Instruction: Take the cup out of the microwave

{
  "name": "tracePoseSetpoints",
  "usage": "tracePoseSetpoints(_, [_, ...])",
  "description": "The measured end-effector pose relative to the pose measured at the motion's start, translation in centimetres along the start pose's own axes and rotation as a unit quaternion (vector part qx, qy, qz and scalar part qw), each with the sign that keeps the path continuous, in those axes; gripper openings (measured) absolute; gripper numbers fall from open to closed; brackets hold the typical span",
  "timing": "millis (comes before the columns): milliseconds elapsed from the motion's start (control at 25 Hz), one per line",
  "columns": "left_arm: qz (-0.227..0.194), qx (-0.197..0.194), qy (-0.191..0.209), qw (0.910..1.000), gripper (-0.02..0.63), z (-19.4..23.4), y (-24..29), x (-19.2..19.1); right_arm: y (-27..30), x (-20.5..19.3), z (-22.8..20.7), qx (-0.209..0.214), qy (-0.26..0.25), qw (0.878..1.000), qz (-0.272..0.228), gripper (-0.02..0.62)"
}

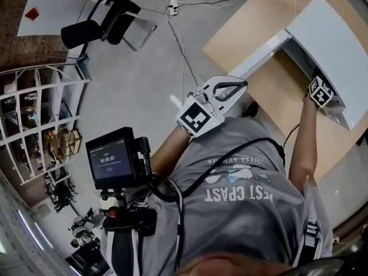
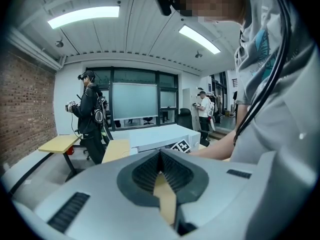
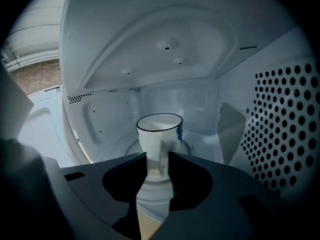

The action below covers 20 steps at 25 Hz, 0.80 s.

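Note:
A white cup (image 3: 159, 134) with a dark rim stands upright on the glass turntable (image 3: 186, 147) inside the white microwave (image 1: 322, 33). The microwave's door (image 1: 259, 56) hangs open over the wooden table (image 1: 253, 22). My right gripper (image 3: 158, 156) reaches into the cavity with its jaws open. The cup stands just beyond its tips, in line with the gap, untouched. In the head view only this gripper's marker cube (image 1: 320, 91) shows at the microwave's mouth. My left gripper (image 1: 244, 84) hovers near the door's lower end, shut and empty (image 2: 160, 154).
Perforated metal lines the cavity's right wall (image 3: 285, 129). A black chair (image 1: 109, 22), floor cables (image 1: 178, 33) and a white shelving rack (image 1: 34, 119) lie to the left. A timer screen (image 1: 112, 160) is mounted on my chest. Two other people (image 2: 90, 109) (image 2: 205, 109) stand across the room.

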<state>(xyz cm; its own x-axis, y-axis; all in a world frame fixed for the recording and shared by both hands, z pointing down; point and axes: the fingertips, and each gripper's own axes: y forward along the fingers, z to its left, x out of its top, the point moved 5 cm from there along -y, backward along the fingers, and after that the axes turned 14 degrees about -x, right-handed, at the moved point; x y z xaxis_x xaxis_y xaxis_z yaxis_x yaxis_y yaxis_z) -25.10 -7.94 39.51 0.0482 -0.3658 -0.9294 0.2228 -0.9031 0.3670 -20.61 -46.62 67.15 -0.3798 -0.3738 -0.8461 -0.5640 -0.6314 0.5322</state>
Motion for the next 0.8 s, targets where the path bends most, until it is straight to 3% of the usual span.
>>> tracePoseSetpoints(40, [-0.001,0.0,0.001,1.0,0.043,-0.1,-0.4,0.1,-0.2,0.2,-0.1,-0.007,-0.002,1.0,-0.001,0.106])
tracePoseSetpoints(120, [-0.008,-0.003,0.007,0.9999,0.043,-0.3,-1.5,0.0,-1.1,0.3,-0.2,-0.016,-0.011,1.0,-0.005,0.077])
tracePoseSetpoints(240, [-0.036,-0.007,0.012,0.9993,0.043,-0.3,-3.7,0.3,-2.8,0.6,0.1,-0.025,-0.012,1.0,-0.002,0.072])
tracePoseSetpoints(360, [-0.069,0.006,-0.032,0.9971,0.043,0.7,-5.1,1.5,-3.3,2.2,1.5,-0.022,-0.002,1.0,-0.004,0.071])
tracePoseSetpoints(560, [-0.054,0.016,-0.048,0.9973,0.043,-0.2,-5.1,0.7,-4.1,2.1,3.2,0.015,0.002,1.0,-0.014,0.069])
tracePoseSetpoints(800, [-0.058,-0.009,-0.045,0.9972,0.043,-0.7,-5.5,0.4,-7.6,1.3,2.4,0.008,0.004,1.0,-0.02,0.067])
